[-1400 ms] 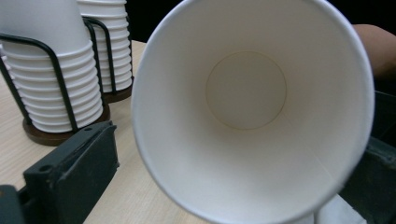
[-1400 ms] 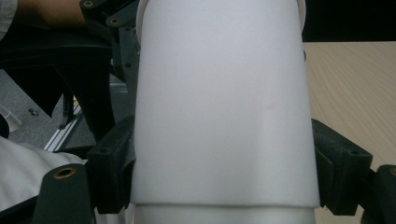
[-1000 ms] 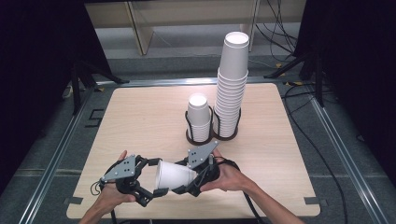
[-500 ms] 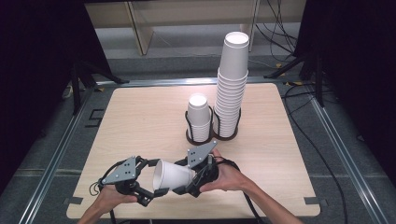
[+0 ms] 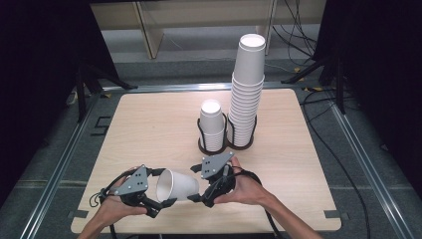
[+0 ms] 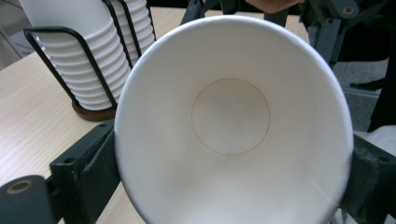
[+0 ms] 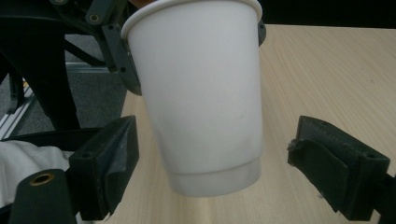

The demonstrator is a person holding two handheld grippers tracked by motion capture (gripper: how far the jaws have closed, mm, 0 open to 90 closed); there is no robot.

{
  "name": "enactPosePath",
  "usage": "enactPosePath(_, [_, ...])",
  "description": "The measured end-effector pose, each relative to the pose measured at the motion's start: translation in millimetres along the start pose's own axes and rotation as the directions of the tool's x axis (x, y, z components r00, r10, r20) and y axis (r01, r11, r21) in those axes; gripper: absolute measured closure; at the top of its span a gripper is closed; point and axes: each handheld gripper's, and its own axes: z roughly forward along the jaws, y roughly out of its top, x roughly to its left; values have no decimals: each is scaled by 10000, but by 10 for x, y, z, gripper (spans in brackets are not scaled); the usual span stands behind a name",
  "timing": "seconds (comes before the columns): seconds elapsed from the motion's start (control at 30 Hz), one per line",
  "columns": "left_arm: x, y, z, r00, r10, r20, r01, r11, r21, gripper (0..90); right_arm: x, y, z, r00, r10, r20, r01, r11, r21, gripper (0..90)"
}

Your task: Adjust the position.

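A white paper cup point(image 5: 178, 185) lies on its side in the air, low over the front of the wooden table point(image 5: 149, 124). My left gripper point(image 5: 161, 188) is shut on its rim. In the left gripper view I look into the cup's mouth point(image 6: 233, 121), with a black jaw pressed against each side; these jaws have just been closing on it. My right gripper point(image 5: 196, 184) faces it from the cup's base. In the right gripper view the cup's base point(image 7: 201, 93) hangs between my open jaws, with a gap on either side.
A black wire holder point(image 5: 226, 144) stands mid-table with a short stack of cups point(image 5: 211, 124) and a tall stack point(image 5: 246, 94) beside it. Cables trail from both grippers off the front edge. Dark curtains and metal floor rails flank the table.
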Motion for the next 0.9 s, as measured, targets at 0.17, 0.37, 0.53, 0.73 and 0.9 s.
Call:
enactPosePath(0.17, [-34, 46, 17, 9994, 311, -116, -306, 9986, 428, 88, 35, 7, 90, 9998, -162, -89, 164, 9995, 264, 154])
enactPosePath(0.37, [-73, 82, 36, 9985, 549, 2, -548, 9958, 738, 89, 69, 28, 171, 9992, -338, -222, 348, 9983, 464, 155])
enactPosePath(0.53, [-84, 102, 41, 9969, 781, 78, -784, 9915, 1036, 90, 89, 48, 222, 9981, -522, -329, 543, 9964, 658, 158])
enactPosePath(0.73, [-114, 105, 72, 9965, 802, 217, -819, 9917, 991, 90, 99, 59, 270, 9961, -821, -327, 848, 9919, 946, 163])
enactPosePath(0.9, [-121, 111, 64, 9967, 788, 205, -804, 9920, 974, 90, 109, 55, 305, 9957, -782, -490, 829, 9913, 1018, 170])
